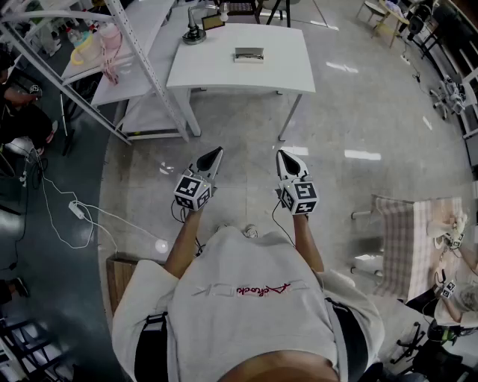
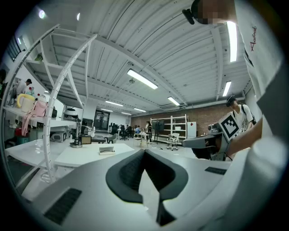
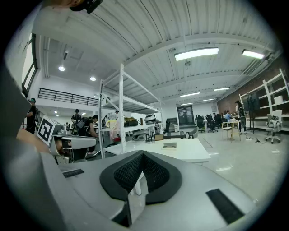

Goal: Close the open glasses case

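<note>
The glasses case (image 1: 248, 54) is a small grey oblong lying flat on a white table (image 1: 291, 71) some way ahead of me; it is too far off to tell how its lid stands. It also shows small as the case (image 2: 107, 150) in the left gripper view and the case (image 3: 170, 145) in the right gripper view. My left gripper (image 1: 216, 151) and right gripper (image 1: 284, 154) are held side by side over the floor, pointing at the table, well short of it. Both the left gripper (image 2: 144, 151) and the right gripper (image 3: 142, 154) are shut with nothing in them.
A desk lamp base (image 1: 195, 34) and a small dark box (image 1: 213, 22) stand at the table's far left. A white metal rack (image 1: 142, 60) slants at the left beside a second white table (image 1: 127, 45). A cable and power strip (image 1: 77, 210) lie on the floor; a checked-cloth table (image 1: 414, 239) stands right.
</note>
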`<state>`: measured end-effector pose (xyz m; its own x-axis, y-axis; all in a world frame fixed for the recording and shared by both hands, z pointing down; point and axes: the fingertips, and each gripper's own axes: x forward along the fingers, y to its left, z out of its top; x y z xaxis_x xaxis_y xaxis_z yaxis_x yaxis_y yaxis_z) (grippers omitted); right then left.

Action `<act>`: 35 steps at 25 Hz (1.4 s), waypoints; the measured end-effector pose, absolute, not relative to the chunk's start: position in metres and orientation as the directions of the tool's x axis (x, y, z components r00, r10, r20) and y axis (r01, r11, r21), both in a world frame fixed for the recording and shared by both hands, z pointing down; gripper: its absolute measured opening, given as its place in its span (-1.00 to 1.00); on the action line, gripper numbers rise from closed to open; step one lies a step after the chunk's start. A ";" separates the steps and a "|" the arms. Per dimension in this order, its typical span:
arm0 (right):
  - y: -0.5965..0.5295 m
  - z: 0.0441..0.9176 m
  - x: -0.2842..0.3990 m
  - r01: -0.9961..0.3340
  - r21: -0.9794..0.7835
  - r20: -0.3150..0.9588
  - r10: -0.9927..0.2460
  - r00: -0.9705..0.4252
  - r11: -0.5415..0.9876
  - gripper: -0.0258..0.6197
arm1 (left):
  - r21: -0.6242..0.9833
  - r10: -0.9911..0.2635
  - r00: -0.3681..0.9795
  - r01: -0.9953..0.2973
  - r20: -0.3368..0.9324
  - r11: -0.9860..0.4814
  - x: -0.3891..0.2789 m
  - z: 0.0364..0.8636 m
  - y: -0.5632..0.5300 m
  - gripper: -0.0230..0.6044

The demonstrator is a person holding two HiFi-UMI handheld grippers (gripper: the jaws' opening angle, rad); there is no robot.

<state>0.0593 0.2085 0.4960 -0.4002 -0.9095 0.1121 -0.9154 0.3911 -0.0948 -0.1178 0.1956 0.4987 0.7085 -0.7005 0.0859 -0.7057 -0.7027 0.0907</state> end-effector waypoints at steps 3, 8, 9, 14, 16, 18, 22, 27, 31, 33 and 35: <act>0.212 0.498 0.063 -0.916 -0.096 0.117 -0.909 -0.400 0.390 -0.92 | 0.097 -0.696 0.711 -0.703 0.097 -0.705 -0.112 0.499 0.199 -0.89; 0.211 0.497 0.067 -0.911 -0.097 0.118 -0.904 -0.410 0.401 -0.92 | 0.090 -0.697 0.710 -0.704 0.101 -0.705 -0.102 0.497 0.198 -0.89; 0.210 0.497 0.067 -0.908 -0.097 0.116 -0.902 -0.416 0.407 -0.92 | 0.089 -0.697 0.710 -0.705 0.102 -0.704 -0.101 0.496 0.197 -0.88; 0.211 0.496 0.070 -0.898 -0.105 0.107 -0.893 -0.437 0.427 -0.92 | 0.079 -0.700 0.706 -0.708 0.105 -0.702 -0.092 0.495 0.198 -0.89; 0.211 0.498 0.072 -0.894 -0.106 0.108 -0.889 -0.445 0.435 -0.92 | 0.074 -0.703 0.704 -0.710 0.105 -0.700 -0.088 0.495 0.199 -0.88; 0.211 0.498 0.076 -0.893 -0.106 0.109 -0.887 -0.448 0.438 -0.92 | 0.070 -0.705 0.702 -0.712 0.104 -0.699 -0.084 0.495 0.200 -0.89; 0.211 0.499 0.079 -0.889 -0.111 0.107 -0.884 -0.456 0.445 -0.92 | 0.069 -0.707 0.699 -0.714 0.105 -0.696 -0.078 0.497 0.202 -0.88; 0.208 0.499 0.084 -0.883 -0.104 0.110 -0.877 -0.467 0.457 -0.92 | 0.069 -0.714 0.693 -0.721 0.102 -0.690 -0.072 0.497 0.198 -0.89; 0.202 0.502 0.088 -0.884 -0.105 0.113 -0.878 -0.465 0.455 -0.92 | 0.076 -0.716 0.690 -0.724 0.103 -0.686 -0.071 0.501 0.190 -0.89; 0.198 0.503 0.090 -0.885 -0.106 0.113 -0.878 -0.465 0.454 -0.92 | 0.077 -0.717 0.689 -0.724 0.101 -0.685 -0.070 0.501 0.185 -0.89; 0.194 0.503 0.091 -0.885 -0.105 0.113 -0.878 -0.465 0.454 -0.92 | 0.076 -0.717 0.690 -0.724 0.098 -0.686 -0.068 0.501 0.180 -0.89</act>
